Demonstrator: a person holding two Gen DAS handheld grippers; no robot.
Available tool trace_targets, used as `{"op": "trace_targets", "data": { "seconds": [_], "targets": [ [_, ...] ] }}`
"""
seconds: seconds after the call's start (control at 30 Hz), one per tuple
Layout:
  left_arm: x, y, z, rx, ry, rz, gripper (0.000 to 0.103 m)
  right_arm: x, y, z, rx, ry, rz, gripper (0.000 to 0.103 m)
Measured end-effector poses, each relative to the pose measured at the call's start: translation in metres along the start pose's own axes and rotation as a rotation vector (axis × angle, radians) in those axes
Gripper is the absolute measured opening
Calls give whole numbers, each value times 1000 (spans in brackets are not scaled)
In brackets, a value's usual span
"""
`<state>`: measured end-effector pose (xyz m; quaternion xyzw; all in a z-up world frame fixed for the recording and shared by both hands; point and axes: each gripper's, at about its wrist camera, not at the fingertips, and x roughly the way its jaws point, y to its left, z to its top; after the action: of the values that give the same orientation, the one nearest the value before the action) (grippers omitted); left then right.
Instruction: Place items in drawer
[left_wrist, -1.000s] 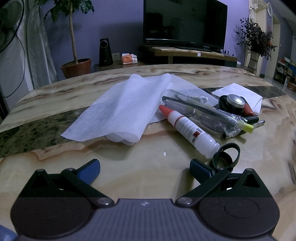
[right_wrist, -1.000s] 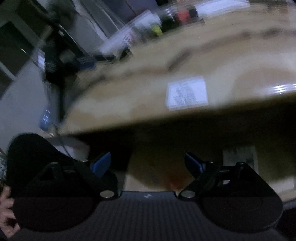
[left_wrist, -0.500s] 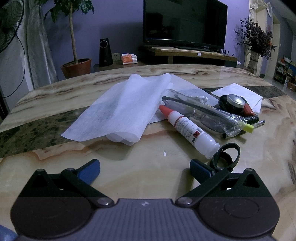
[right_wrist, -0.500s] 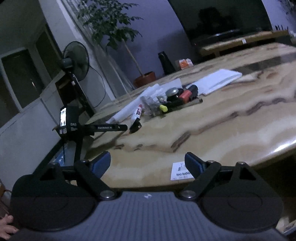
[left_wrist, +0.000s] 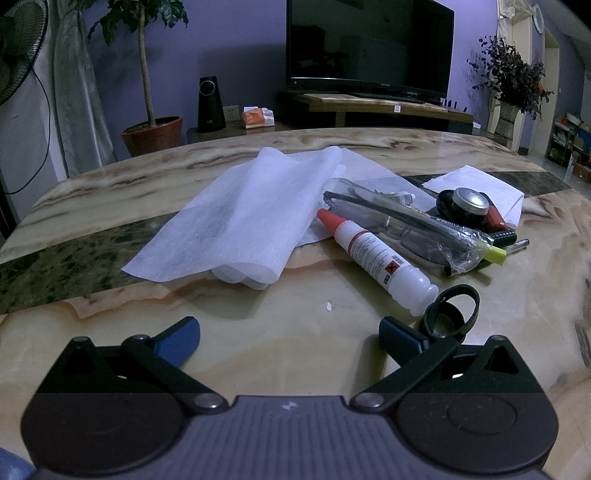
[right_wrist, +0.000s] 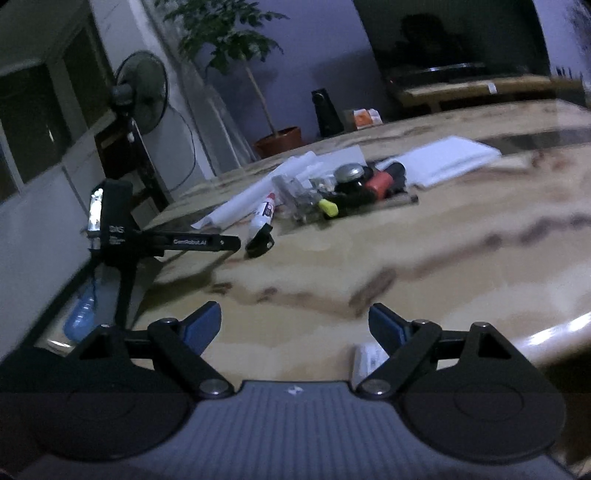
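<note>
Left-wrist view: your left hand-held gripper (left_wrist: 290, 341) stands wide and empty over the marble bench (left_wrist: 258, 347). White plastic glue bottle with red cap (left_wrist: 373, 254) lies just ahead: light, stiff, slippery, so take it mid-body. Soft white tissue sheets (left_wrist: 243, 218) crumple.

Right-wrist view: your right hand-held gripper (right_wrist: 295, 326) is wide, empty, well short of the bottle (right_wrist: 263, 218). No drawer shows.

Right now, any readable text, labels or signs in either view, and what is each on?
"GenRobot.AI": on the arm of the left gripper, seen from the right wrist view.
Orange hazard diamond: on the glue bottle; its fine print is too small to read.
White sticker at the table edge: blurred, unreadable.
</note>
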<state>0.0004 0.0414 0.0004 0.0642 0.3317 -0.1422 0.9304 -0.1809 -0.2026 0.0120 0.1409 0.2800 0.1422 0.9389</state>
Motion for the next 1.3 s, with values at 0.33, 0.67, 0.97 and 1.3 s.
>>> {"op": "trace_targets", "data": {
  "seconds": [0.33, 0.67, 0.97, 1.3],
  "targets": [
    [0, 0, 0, 0, 0, 0, 103, 69, -9, 52, 139, 66, 112, 77],
    [0, 0, 0, 0, 0, 0, 103, 122, -34, 69, 310, 119, 168, 76],
    [0, 0, 0, 0, 0, 0, 103, 140, -13, 70, 260, 133, 194, 62],
    [0, 0, 0, 0, 0, 0, 103, 144, -13, 67, 187, 132, 203, 21]
  ]
}}
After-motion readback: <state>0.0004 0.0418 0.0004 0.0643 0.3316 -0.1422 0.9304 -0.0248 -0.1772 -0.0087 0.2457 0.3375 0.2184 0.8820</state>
